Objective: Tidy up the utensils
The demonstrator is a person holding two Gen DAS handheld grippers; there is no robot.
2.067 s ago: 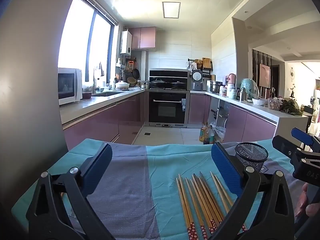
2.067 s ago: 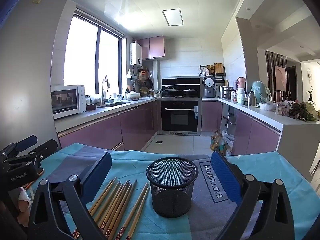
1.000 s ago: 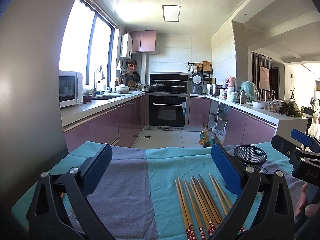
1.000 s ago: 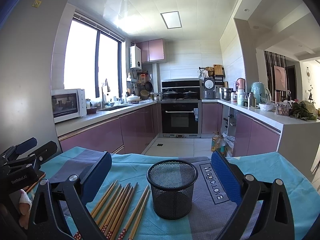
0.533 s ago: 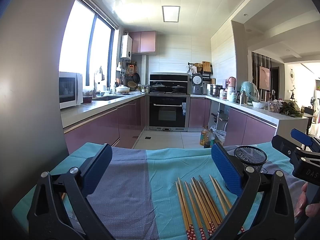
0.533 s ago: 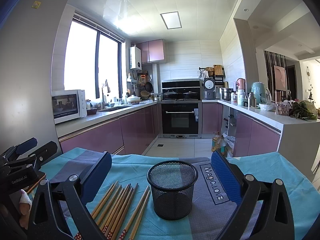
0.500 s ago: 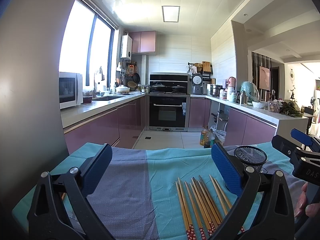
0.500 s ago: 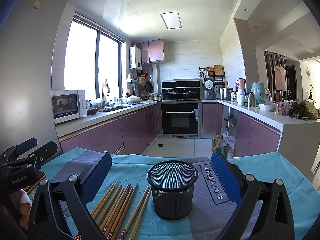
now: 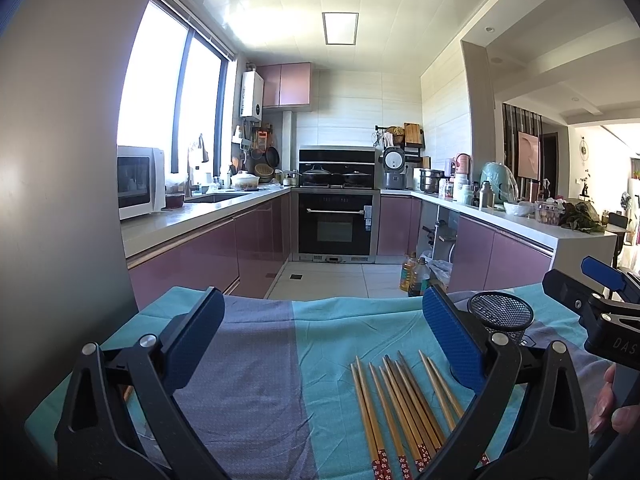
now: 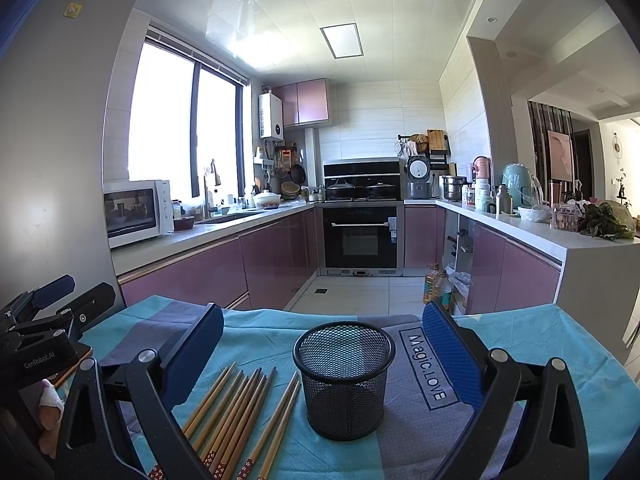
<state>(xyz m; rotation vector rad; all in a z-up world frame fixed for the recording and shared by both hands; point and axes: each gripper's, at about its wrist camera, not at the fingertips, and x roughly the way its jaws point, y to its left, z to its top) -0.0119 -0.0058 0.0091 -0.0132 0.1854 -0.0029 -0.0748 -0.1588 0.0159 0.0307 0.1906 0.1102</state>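
Chopsticks of tan wood with red flower-patterned ends (image 10: 236,416) lie flat in a loose row on the teal and grey cloth (image 9: 256,364) covering the desk. Just to their right stands the round black wire-mesh cup (image 10: 343,376), upright and empty, close to the outermost pair; I cannot tell whether it touches them. Printed lettering on the cloth runs beside the cup. My left gripper (image 9: 320,344) hangs above the cloth with its blue-padded fingers (image 9: 450,336) spread wide, gripping nothing. My right gripper (image 10: 320,348) hangs over the cup, fingers (image 10: 450,352) equally wide apart and empty. Purple kitchen cabinets (image 10: 276,260) line the room beyond the desk.
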